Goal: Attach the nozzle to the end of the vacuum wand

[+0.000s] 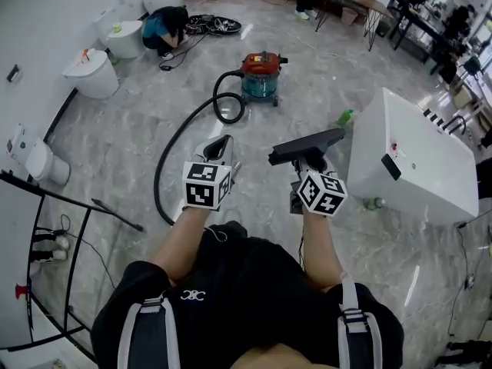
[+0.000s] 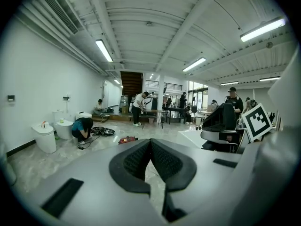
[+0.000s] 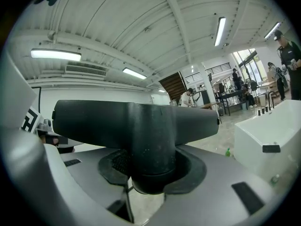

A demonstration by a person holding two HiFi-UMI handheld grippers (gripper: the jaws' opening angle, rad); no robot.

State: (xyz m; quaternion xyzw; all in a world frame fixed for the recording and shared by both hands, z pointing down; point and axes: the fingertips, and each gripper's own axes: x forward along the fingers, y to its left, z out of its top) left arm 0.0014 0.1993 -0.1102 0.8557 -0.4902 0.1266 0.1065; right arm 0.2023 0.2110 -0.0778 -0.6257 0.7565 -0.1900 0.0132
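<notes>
My right gripper [image 1: 309,160] is shut on the neck of a black T-shaped vacuum nozzle [image 1: 306,145], whose wide head lies crosswise above the jaws. In the right gripper view the nozzle [image 3: 136,121] fills the middle, its round neck wedged between the pads [image 3: 190,166]. My left gripper [image 1: 222,142] is shut with nothing in it; its pads [image 2: 162,159] meet at the tips. A red and teal vacuum canister [image 1: 260,75] stands on the floor ahead. Its black hose [image 1: 178,138] curves toward me and its near end is hidden behind my left arm.
A large white tub [image 1: 415,160] stands close on the right, with a green bottle [image 1: 344,118] beside it. White toilets [image 1: 92,71] line the left wall, where a person [image 1: 165,28] crouches. A black metal rack [image 1: 54,229] stands at my near left.
</notes>
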